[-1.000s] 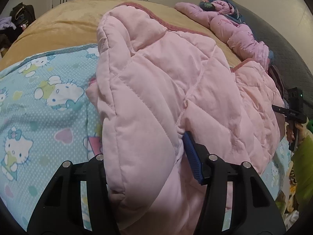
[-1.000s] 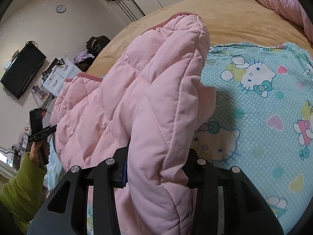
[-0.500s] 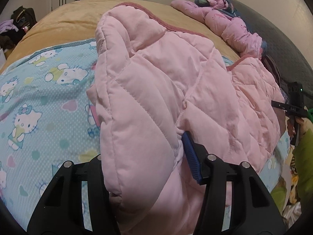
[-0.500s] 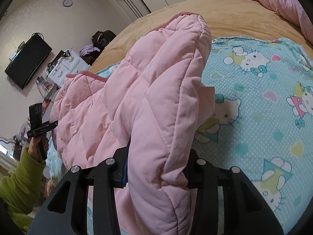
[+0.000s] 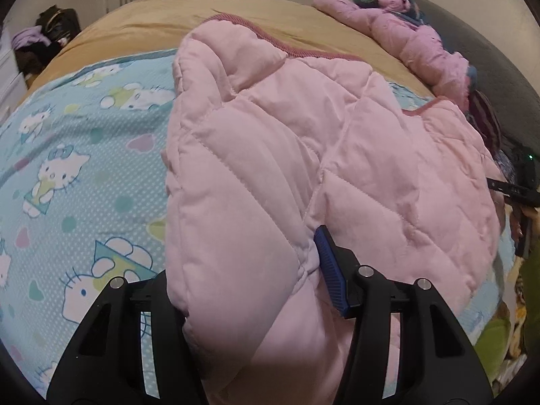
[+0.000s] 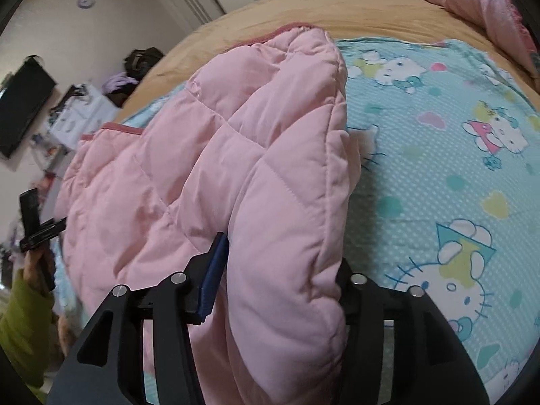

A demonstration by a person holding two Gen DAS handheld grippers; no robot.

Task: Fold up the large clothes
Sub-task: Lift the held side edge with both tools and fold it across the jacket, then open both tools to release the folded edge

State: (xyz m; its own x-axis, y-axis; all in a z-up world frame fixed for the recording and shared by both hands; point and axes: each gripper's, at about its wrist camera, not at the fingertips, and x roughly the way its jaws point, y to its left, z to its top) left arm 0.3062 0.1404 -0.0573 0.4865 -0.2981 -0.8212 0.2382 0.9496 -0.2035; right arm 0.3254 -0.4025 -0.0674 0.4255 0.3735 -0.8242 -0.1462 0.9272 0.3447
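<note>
— Jacket [image 5: 303, 155], the pink quilted one, is doubled over on the bed [image 5: 236, 13], lying across the cartoon-cat sheet [image 5: 67, 175]. See how it's held?

— Both ends of the folded edge. The left hand-held gripper [image 5: 249, 290] has a thick roll of it clamped between its fingers, and the right hand-held gripper [image 6: 280, 280] is squeezed onto the same roll further along.

— Why two grips?

— I'd guess so the puffy edge travels level and the fold lands square; one grip would let it sag and twist.

— The ribbed hem [image 5: 297, 50] sits toward the bed's far edge, so the body is already folded once, I think.

— How many things are there?

— One jacket in hand, two grippers, one patterned sheet, and one more pink garment [image 5: 405, 40] heaped at the far right corner of the bed.
</note>
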